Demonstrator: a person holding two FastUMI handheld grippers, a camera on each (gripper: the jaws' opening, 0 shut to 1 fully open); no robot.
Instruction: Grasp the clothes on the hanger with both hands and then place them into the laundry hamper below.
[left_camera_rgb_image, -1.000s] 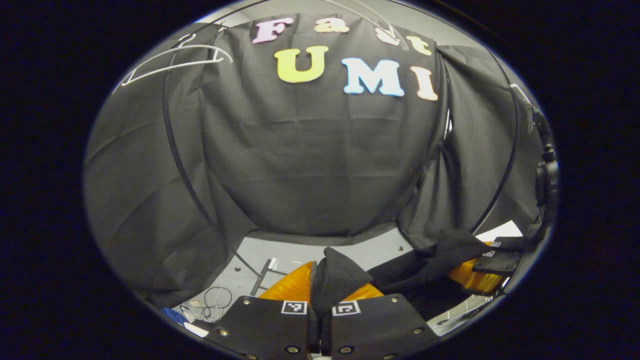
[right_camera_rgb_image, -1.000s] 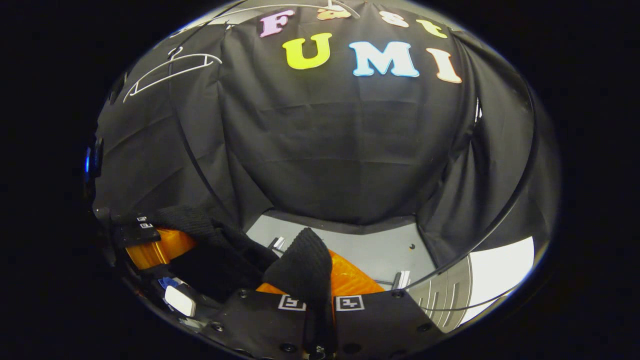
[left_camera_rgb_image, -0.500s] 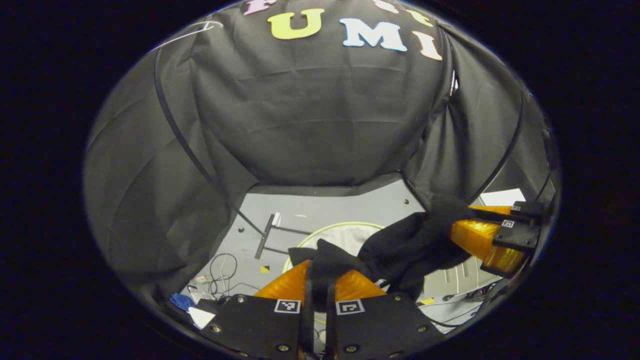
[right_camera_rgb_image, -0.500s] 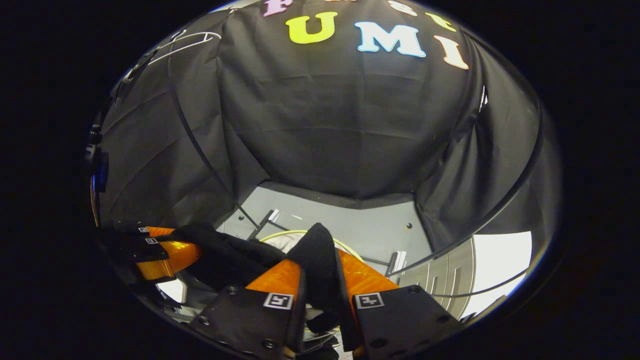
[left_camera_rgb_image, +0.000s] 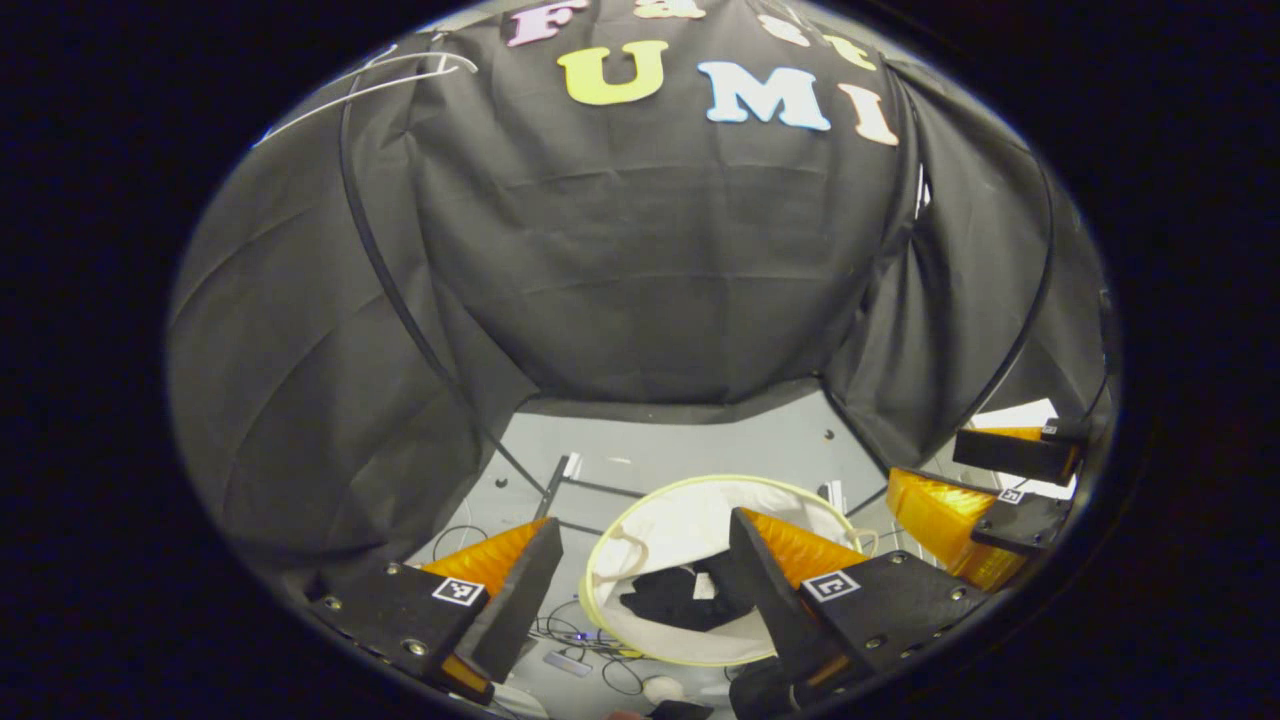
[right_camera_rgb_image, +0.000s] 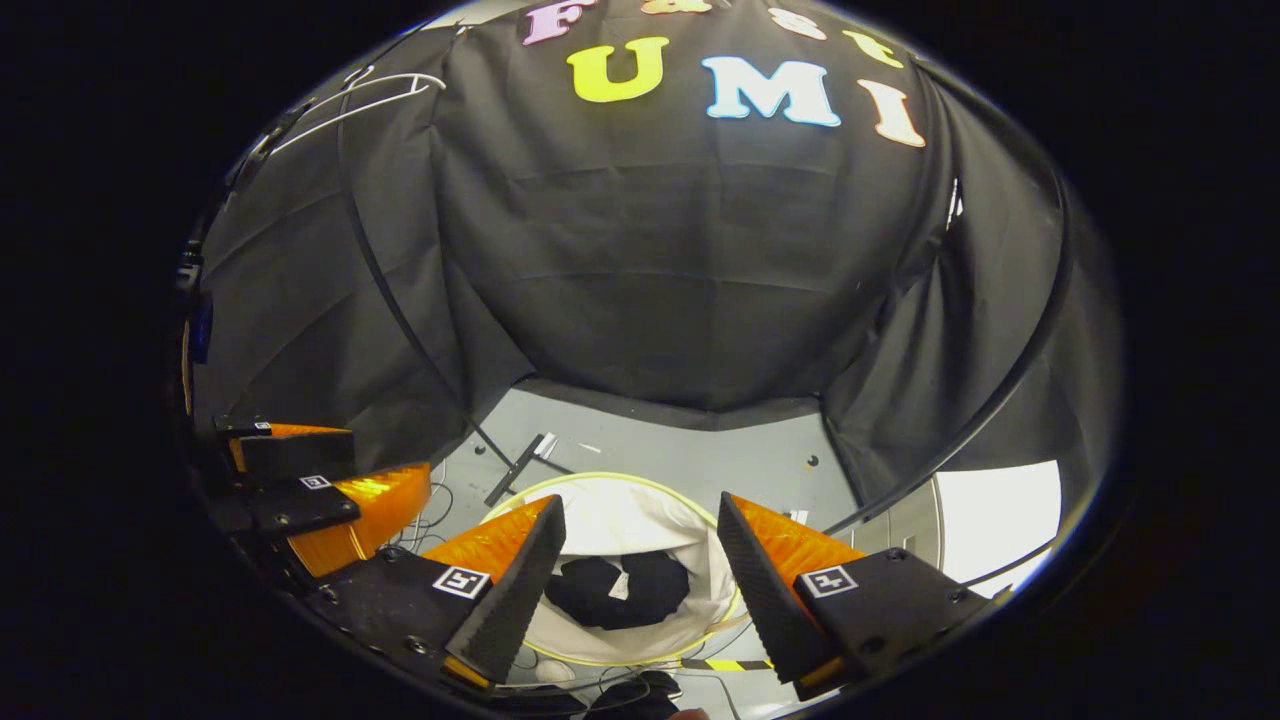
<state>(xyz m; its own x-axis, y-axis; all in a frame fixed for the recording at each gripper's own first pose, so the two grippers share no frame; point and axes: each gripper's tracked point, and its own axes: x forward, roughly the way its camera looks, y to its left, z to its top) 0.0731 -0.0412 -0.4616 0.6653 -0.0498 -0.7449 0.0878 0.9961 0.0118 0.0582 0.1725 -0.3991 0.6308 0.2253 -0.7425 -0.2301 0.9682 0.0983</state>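
The black garment (left_camera_rgb_image: 678, 598) lies crumpled at the bottom of the white laundry hamper (left_camera_rgb_image: 690, 495) on the floor. In the right gripper view the same garment (right_camera_rgb_image: 620, 590) rests inside the hamper (right_camera_rgb_image: 600, 508). My left gripper (left_camera_rgb_image: 645, 565) hangs open above the hamper with nothing between its fingers. My right gripper (right_camera_rgb_image: 632, 565) is open too, straight over the garment. Each view shows the other gripper off to the side, the right gripper (left_camera_rgb_image: 990, 480) and the left gripper (right_camera_rgb_image: 320, 485), both with jaws apart. A bare white hanger (right_camera_rgb_image: 350, 95) hangs at the upper left.
Black rack poles (left_camera_rgb_image: 400, 300) curve along the cloth wall. A metal stand foot (right_camera_rgb_image: 520, 465) and loose cables (left_camera_rgb_image: 450, 540) lie on the grey floor beside the hamper. A bright white panel (right_camera_rgb_image: 1000, 520) sits at the right.
Both grippers opened and let the black garment go; it dropped into the hamper. Both views have tilted to look down into the hamper.
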